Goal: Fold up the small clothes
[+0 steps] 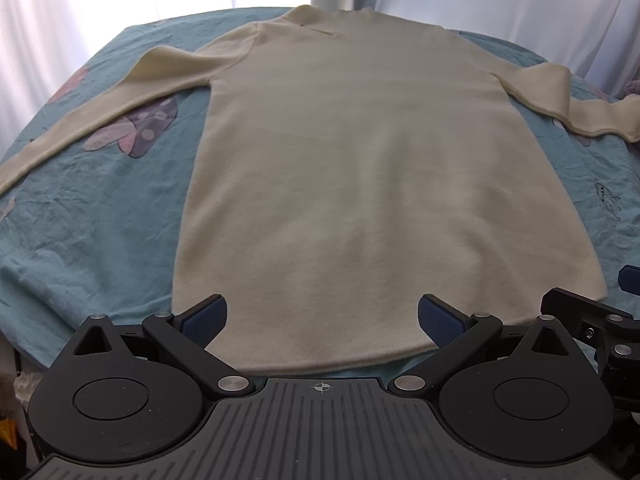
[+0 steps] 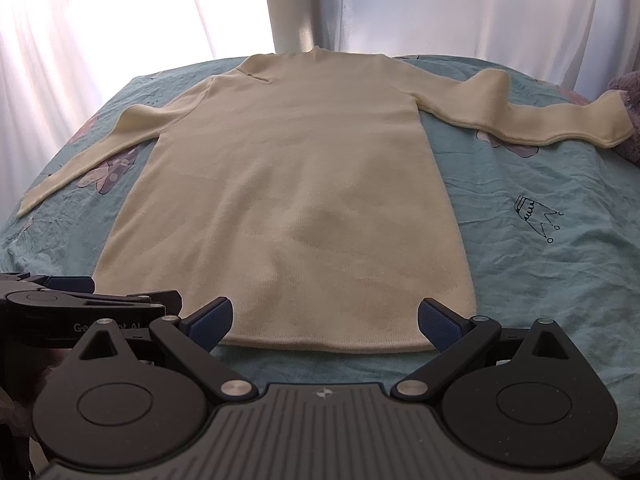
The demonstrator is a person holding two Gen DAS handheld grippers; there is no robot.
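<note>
Tools (image 1: 322,320) (image 2: 325,322) gape over teal bedsheet (image 2: 540,280), white curtains (image 2: 120,20) behind.

A bed (image 1: 100,208) covered with a wrinkled teal sheet (image 2: 532,280) carries everything ahead of the jaws. The sheet is printed with pink and grey shapes and a small outlined crown (image 2: 534,216). A cream long-sleeved sweater (image 1: 360,184) lies flat on it, hem nearest the jaws, collar at the far end, one sleeve stretched out to each side. A greyish fuzzy item (image 2: 630,120) touches the cuff at far right.
</note>
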